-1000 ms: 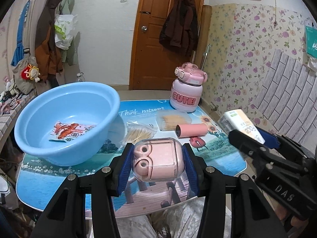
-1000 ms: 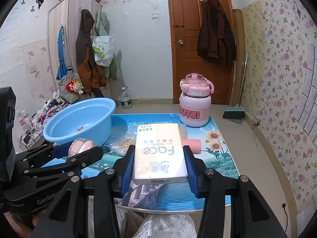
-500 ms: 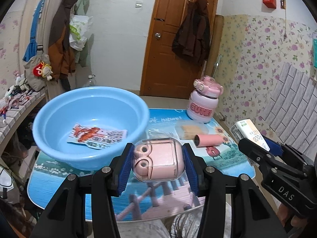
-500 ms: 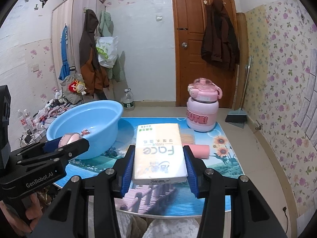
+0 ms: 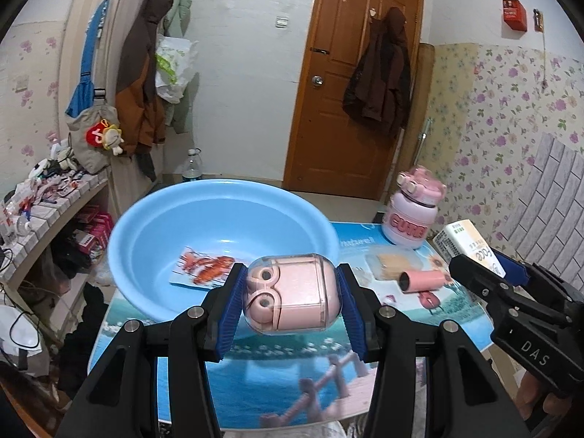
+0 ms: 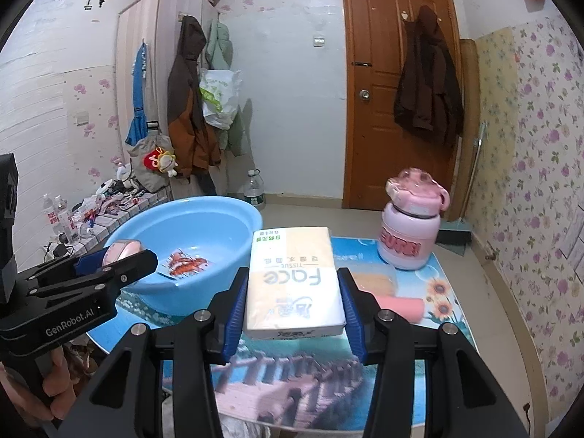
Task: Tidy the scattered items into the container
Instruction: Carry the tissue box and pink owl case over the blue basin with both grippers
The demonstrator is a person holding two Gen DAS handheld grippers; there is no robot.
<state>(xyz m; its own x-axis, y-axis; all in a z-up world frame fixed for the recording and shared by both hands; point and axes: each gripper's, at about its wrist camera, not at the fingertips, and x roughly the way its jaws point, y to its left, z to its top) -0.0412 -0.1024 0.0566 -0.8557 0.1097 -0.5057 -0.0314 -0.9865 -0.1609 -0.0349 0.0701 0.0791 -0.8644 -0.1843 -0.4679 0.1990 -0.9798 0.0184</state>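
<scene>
My left gripper [image 5: 292, 303] is shut on a pink capsule-shaped case [image 5: 292, 294] and holds it above the table, at the near rim of the blue basin [image 5: 153, 219]. A snack packet [image 5: 202, 264] lies inside the basin. My right gripper [image 6: 292, 299] is shut on a tissue pack [image 6: 294, 281] printed "Face", held above the table to the right of the basin [image 6: 226, 215]. The right gripper with the tissue pack [image 5: 471, 244] also shows in the left wrist view, and the left gripper [image 6: 120, 259] in the right wrist view.
On the picture-printed table [image 5: 277, 394] lie a pink roll [image 5: 425, 279], a bag of cotton swabs [image 5: 388, 261] and a small red item [image 5: 427, 297]. A pink "CUTE" jug [image 5: 412, 211] stands at the back right. A cluttered shelf [image 5: 43, 204] is at left.
Both grippers have risen and moved forward and left toward the basin, each still holding its item. The basin looms larger and more central in the left wrist view.
</scene>
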